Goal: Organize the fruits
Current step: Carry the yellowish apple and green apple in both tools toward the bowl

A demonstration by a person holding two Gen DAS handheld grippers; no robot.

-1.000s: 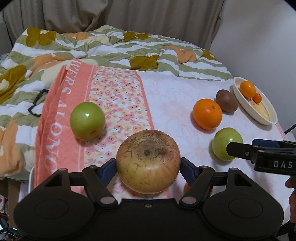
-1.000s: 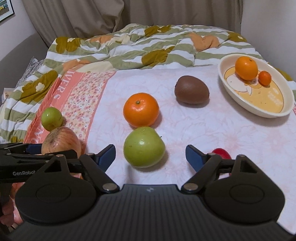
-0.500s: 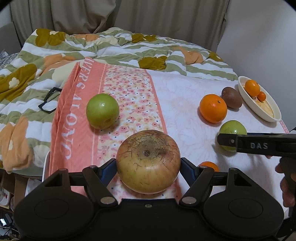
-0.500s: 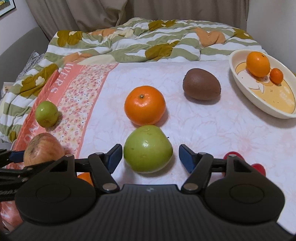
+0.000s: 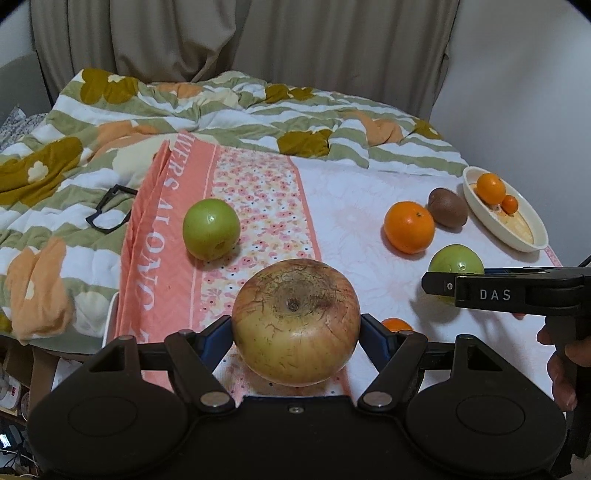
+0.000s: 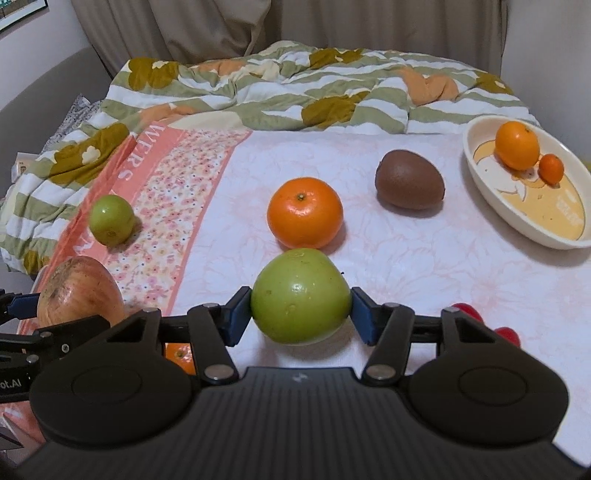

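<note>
Your left tongs (image 5: 295, 328) hold the brown apple (image 5: 295, 321); your right tongs (image 6: 301, 314) clasp the green apple (image 6: 301, 299). The orange (image 6: 305, 212) sits just beyond, the bowl (image 6: 487, 184) at the cloth's right edge.

Looks like a bedroom at home. Rumpled quilt (image 6: 295, 85) with green stripes and mustard flowers across the upper half of the frame, beige curtains (image 5: 240, 40) hanging along the top, plain white wall (image 5: 517, 74) at upper right. Corner of a framed picture (image 6: 18, 14) at far upper left, pink floral cloth (image 6: 369, 177) spread over the middle.
</note>
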